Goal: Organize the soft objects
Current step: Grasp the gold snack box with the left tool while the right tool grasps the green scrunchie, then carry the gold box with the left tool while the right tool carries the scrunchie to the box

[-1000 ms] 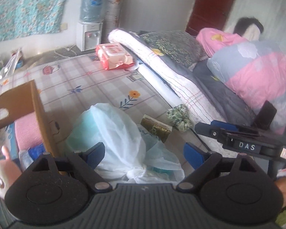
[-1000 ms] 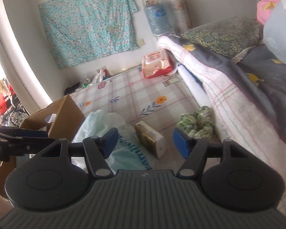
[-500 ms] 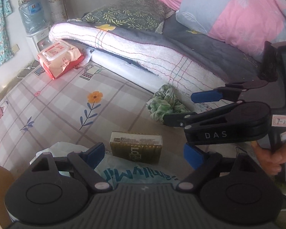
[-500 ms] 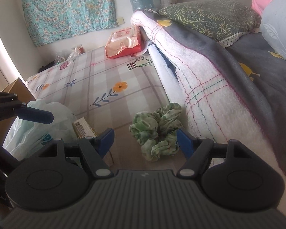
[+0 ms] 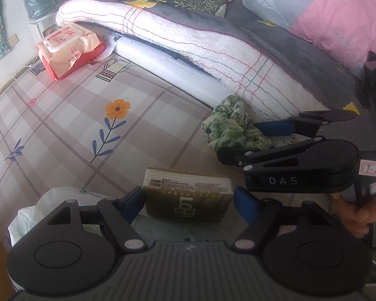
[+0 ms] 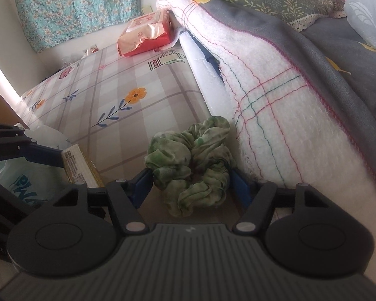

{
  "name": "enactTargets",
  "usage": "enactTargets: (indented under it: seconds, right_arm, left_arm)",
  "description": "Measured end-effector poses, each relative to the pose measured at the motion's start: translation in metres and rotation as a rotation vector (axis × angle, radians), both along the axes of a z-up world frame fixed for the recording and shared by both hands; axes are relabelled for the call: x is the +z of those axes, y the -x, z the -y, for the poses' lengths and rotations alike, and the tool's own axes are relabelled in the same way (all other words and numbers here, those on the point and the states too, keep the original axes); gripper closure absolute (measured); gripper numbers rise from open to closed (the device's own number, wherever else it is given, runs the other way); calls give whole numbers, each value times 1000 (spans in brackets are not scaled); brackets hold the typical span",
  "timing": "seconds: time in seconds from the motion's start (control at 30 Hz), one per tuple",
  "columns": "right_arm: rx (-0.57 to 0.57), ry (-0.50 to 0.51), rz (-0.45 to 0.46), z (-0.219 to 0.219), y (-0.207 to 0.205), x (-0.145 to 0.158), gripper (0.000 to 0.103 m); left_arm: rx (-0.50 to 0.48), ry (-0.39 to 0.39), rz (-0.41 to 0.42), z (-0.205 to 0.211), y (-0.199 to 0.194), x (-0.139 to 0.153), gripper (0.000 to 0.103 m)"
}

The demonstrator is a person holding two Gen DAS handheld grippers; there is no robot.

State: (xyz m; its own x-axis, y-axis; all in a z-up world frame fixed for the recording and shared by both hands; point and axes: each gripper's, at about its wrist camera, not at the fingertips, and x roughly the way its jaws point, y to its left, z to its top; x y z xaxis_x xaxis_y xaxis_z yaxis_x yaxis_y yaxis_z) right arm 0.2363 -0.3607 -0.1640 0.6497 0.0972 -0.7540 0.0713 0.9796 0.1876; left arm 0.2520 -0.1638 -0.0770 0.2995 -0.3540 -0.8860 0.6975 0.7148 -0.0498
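Observation:
An olive-gold tissue pack (image 5: pixel 188 195) lies on the checked flower mat (image 5: pixel 87 115). My left gripper (image 5: pixel 189 202) straddles it, jaws closing; the left pad is at its side and a thin gap shows at the right pad. A green tie-dye scrunchie (image 6: pixel 190 170) lies at the foot of the white blanket (image 6: pixel 275 105). My right gripper (image 6: pixel 190 184) has it between its jaws, which are closing, with the blue pads right at its two sides and the fabric not visibly squeezed. In the left wrist view the right gripper (image 5: pixel 239 139) reaches in from the right around the scrunchie (image 5: pixel 228 125).
A white plastic bag (image 5: pixel 50 200) lies just left of the tissue pack. A red wet-wipes pack (image 5: pixel 67 50) sits far back on the mat. The bed with a grey cover (image 5: pixel 275 40) and pillows rises on the right. A hand (image 5: pixel 356 213) holds the right gripper. A cardboard box edge (image 6: pixel 0 107) shows left.
Both grippers have come down and forward. The left swung from over the plastic bag to the tissue pack and narrowed. The right closed in on the scrunchie, which now fills its jaws.

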Motion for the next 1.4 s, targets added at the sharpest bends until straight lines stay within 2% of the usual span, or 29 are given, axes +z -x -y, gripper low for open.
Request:
enactTargets:
  seconds: [0.03,0.23,0.33,0.6,0.83,1.13,1.4]
  right_arm:
    - [3,3,0,-1,0,0,47]
    - [0,28,20,-2,7,-2,68]
    - [-16,7,28,1,10,-1,74]
    - [-74,-70,100,10,35,23,76]
    - [-93,-180,197,10,74,56,76]
    - [-36,-272,281,-10,123,91,76]
    - [68,-294,311,-43,152,111,76]
  left_arm:
    - [0,3,1,0,0,0,28]
    - [4,20,15,1,2,0,28]
    - [13,34,9,0,3,1,29]
    - [65,112,23,-14,7,26,29]
    - [133,225,59,-46,27,68,29]
    - [264,438,96,-114,80,132,29]
    - [433,559,144,-195,137,155,29]
